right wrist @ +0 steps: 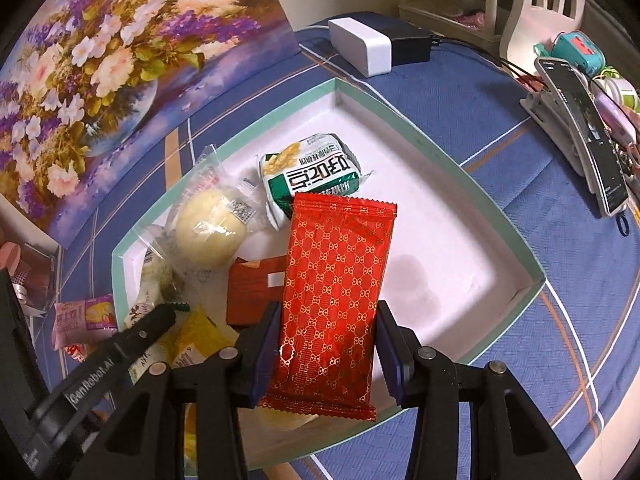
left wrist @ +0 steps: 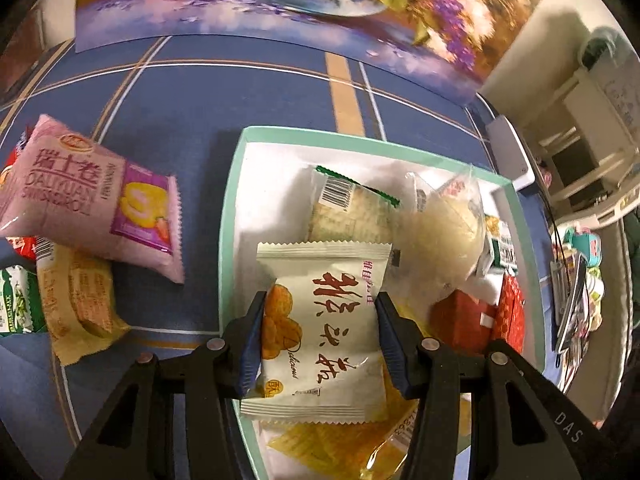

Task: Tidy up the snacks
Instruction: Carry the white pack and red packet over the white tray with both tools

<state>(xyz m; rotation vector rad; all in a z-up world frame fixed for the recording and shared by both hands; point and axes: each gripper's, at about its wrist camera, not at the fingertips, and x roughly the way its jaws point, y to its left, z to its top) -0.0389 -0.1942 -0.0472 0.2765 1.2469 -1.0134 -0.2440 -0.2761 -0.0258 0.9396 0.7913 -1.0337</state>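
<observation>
Warm indoor light, fisheye-warped, blurred edges

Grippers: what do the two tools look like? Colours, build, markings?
Both match: black plastic linkage arms with round silver pivot pins and dark blue ribbed pads on the fingers. The left tool has "DAS" in pale letters on its right-hand arm. In the right wrist view, the left tool's finger carries white "GenRobot.AI" lettering. The right tool shows no marking. No cables or sleeves visible.
</observation>
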